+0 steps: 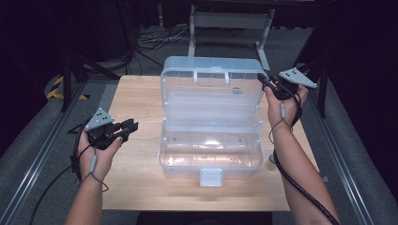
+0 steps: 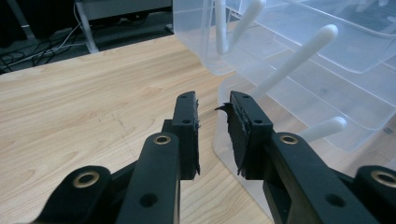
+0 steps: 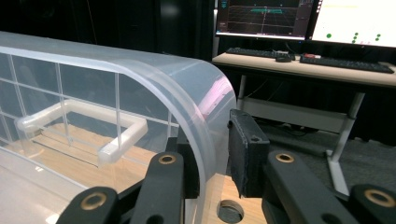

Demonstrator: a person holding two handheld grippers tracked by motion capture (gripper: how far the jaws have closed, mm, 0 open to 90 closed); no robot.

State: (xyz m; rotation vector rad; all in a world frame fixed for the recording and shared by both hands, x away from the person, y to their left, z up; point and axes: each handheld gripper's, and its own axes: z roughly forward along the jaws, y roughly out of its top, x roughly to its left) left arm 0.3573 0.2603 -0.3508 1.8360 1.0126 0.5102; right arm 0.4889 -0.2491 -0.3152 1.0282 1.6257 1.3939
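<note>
The clear box [image 1: 211, 150] sits open mid-table, its lid [image 1: 211, 84] standing up at the far side. My left gripper [image 1: 126, 127] hangs left of the box, jaws a little apart, holding nothing. My right gripper [image 1: 264, 80] straddles the lid's right edge, jaws loose around it.

We see a storage box [image 1: 211, 140] of clear, glossy, smooth plastic, its lid [image 3: 140, 74] ribbed and faintly frosted, with milky white handle bars [image 2: 299, 58]. The surface [image 2: 84, 102] is pale matt wood grain. Each tool [image 2: 212, 135] is matt black plastic with brass-coloured rivets and rough, frayed rubbery pads [image 2: 236, 135].
</note>
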